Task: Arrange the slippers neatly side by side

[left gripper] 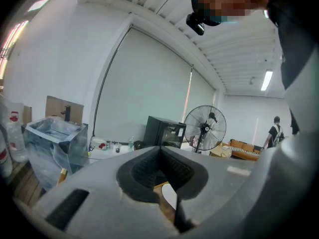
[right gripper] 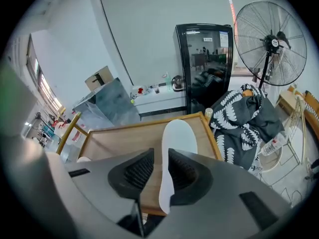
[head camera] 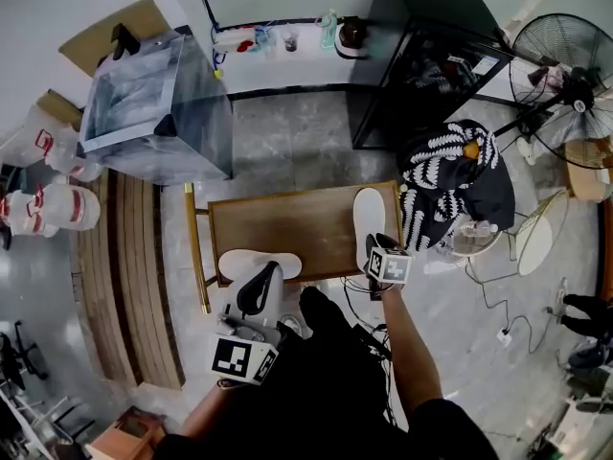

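As slippers (head camera: 370, 217) (head camera: 235, 263) lie on the wooden table (head camera: 287, 223), right hand-held gripper (right gripper: 160, 158) gapes, left hand-held gripper (left gripper: 160, 151) closed

Two flat white slippers are seen on the wooden tabletop (head camera: 287, 220). The right slipper (head camera: 369, 218) is laid lengthwise along the tabletop's right edge, with one rounded end turned toward the far side. Its near end is reached by the near edge and is set between the parted fingers (right gripper: 137, 171) of the right gripper (right gripper: 155, 176), which do not press on it. The left slipper (head camera: 239, 260) is laid crosswise at the near left corner, its middle covered by the left gripper (head camera: 259, 281). The two slippers are kept well apart, roughly at a right angle.
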A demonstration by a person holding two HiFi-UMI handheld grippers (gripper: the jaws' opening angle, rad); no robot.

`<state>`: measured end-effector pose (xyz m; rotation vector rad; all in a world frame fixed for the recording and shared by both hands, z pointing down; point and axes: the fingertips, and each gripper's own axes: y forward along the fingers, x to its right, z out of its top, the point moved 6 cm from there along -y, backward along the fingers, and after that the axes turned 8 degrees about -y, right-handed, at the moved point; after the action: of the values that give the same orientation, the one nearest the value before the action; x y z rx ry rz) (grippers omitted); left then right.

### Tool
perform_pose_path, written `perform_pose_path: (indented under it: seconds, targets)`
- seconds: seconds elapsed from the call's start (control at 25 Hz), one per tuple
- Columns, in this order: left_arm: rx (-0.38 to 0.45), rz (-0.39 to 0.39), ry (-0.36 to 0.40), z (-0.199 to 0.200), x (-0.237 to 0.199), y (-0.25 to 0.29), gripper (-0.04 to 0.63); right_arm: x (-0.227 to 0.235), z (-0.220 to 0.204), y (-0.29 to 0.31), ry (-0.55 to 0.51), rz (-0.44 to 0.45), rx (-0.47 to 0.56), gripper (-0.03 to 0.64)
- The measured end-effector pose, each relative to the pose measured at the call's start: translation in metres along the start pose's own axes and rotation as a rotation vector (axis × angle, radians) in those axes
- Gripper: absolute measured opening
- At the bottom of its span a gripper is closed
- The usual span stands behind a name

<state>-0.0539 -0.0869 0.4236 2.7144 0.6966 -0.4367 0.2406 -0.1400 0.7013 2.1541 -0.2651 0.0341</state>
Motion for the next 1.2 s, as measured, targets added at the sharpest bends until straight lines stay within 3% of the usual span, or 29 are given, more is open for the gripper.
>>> perform_pose_path:
  seconds: [0.44,0.72,0.96,1.2]
  targets:
    - [0.084,0.064,-0.01,0.011,-0.009,-0.049,0.018,-0.063,0.037,-0.047,-0.149,0.058,0.199,0.058]
    - [0.136,0.154,-0.025,0.02,-0.03,-0.084,0.018,-0.136,0.055,-0.062,-0.332,0.204,0.282,0.024]
    - [0.167,0.261,-0.045,0.023,-0.053,-0.116,0.018,-0.215,0.048,-0.06,-0.575,0.405,0.266,0.015]
    - [0.184,0.346,-0.072,0.019,-0.075,-0.141,0.018,-0.277,0.031,-0.052,-0.739,0.527,0.228,0.015]
